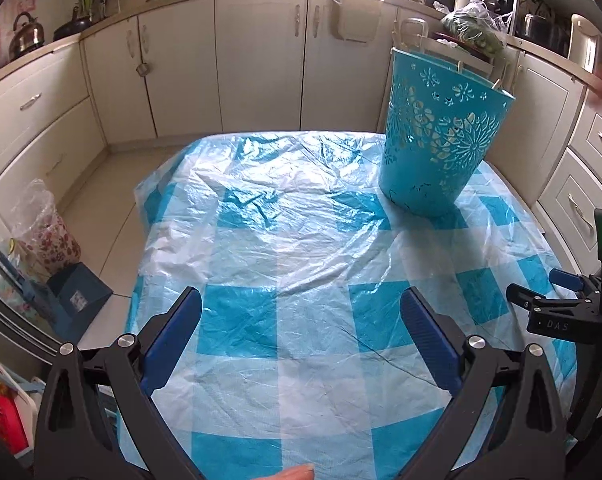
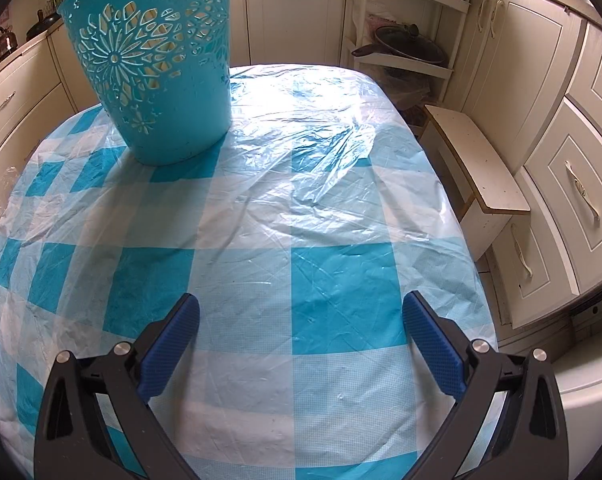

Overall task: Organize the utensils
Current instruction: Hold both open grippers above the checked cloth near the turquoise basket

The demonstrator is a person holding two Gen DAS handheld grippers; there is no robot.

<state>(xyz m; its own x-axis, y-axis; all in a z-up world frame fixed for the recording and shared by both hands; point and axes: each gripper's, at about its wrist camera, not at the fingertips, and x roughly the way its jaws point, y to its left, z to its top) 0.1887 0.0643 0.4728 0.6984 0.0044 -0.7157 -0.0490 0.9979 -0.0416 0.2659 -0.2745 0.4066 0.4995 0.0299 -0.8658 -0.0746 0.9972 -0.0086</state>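
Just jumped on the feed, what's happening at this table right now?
Nothing is being handled. Both the left gripper and the right gripper hover open and empty over the blue-checked tablecloth. A teal cut-out basket stands upright at the table's far side. No loose utensils show on the cloth.

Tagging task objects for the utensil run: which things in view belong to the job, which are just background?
Job:
- turquoise basket, upright on the table, thin sticks poking above its rim
- left gripper, open, empty
- right gripper, open, empty
- checked tablecloth, no loose utensils on it

Background:
- kettle
- lidded pan on shelf rack
- white stool
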